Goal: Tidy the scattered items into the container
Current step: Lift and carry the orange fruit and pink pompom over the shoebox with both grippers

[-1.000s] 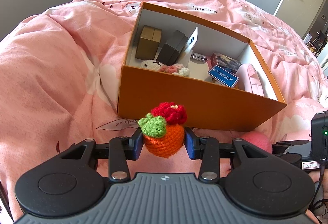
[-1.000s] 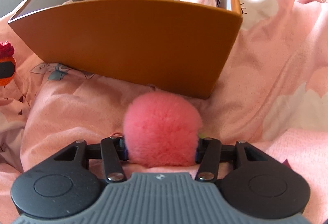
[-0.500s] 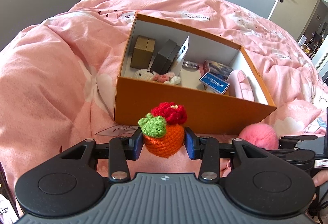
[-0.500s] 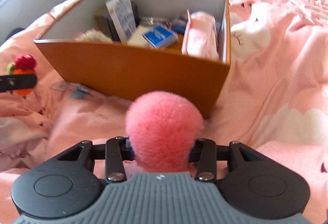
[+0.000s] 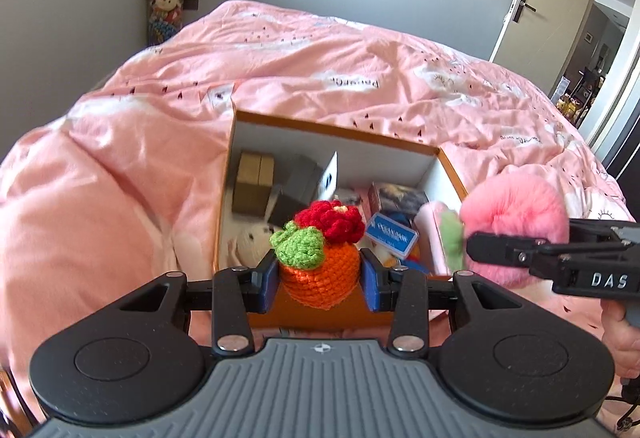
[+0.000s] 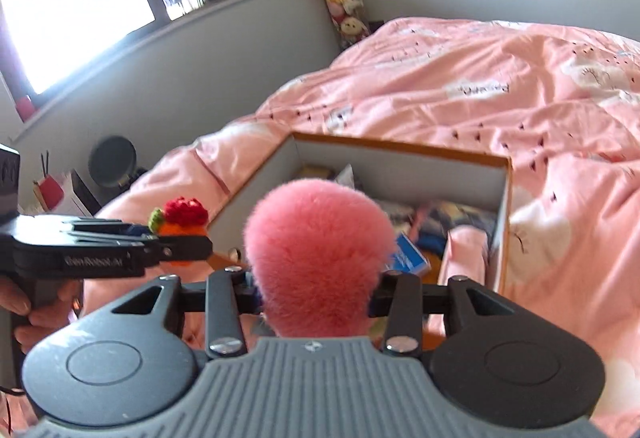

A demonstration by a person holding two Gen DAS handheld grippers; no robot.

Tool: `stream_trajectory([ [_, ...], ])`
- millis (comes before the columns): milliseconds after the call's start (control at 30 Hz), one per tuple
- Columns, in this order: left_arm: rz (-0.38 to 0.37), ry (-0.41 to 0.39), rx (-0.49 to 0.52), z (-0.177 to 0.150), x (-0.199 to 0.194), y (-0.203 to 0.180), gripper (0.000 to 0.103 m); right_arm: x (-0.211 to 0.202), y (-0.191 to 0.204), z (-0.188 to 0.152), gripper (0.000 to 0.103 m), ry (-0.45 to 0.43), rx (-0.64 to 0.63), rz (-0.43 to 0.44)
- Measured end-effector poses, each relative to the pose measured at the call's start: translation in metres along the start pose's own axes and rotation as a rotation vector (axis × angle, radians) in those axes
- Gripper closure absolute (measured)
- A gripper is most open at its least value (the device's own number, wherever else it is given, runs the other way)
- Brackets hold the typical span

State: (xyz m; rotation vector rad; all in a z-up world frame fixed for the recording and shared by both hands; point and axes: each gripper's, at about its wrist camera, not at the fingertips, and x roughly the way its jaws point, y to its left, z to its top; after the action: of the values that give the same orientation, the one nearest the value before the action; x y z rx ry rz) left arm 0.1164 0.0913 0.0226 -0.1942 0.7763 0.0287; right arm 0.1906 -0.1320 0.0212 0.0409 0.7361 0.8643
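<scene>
A pink quilt (image 5: 360, 77) covers the bed, and on it sits the orange cardboard box (image 5: 452, 173) that serves as the container, open at the top and already part filled: a gold box (image 5: 254, 187), a dark case (image 5: 298, 183), a blue card packet (image 5: 392, 236) and a white knitted toy (image 5: 250, 242) lie inside. Both of the person's tools hang above and on the near side of the box's front wall, each with a load. The right gripper (image 6: 314, 292) is clamped on a pink pompom (image 6: 318, 258), whose fluff bulges well over the jaws, with a green bit showing at its edge in the left view; the left gripper (image 5: 320, 276) squeezes a crocheted orange pot (image 5: 320, 278) topped with a red flower and green leaf between its blue pads (image 5: 270, 280). The relation that matters is simple: the open box lies ahead of and below both claws, its long axis running across the left view, and the pompom appears to sit nearer the rim at the box's right end (the pot looks level with the left half). Judged from this, each item needs only a short carry forward over the front wall before release, and the two tools, close side by side, could brush one another
</scene>
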Motion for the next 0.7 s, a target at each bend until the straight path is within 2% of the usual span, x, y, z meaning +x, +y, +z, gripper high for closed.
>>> stream_trajectory([
  [100,0.000,-0.014,0.012,0.014,0.007,0.002,0.056,0.008,-0.003,0.017,0.058,-0.024,-0.009,-0.003],
  [233,-0.052,-0.001,-0.018,0.026,0.023,0.007,0.056,0.037,-0.011,0.029,0.058,-0.008,0.007,-0.002],
  [467,-0.091,0.059,-0.025,0.027,0.058,0.004,0.056,0.080,-0.032,0.032,0.058,0.048,0.114,-0.009],
  [700,-0.092,0.107,-0.010,0.024,0.079,0.000,0.056,0.109,-0.041,0.028,0.058,0.103,0.120,-0.026],
])
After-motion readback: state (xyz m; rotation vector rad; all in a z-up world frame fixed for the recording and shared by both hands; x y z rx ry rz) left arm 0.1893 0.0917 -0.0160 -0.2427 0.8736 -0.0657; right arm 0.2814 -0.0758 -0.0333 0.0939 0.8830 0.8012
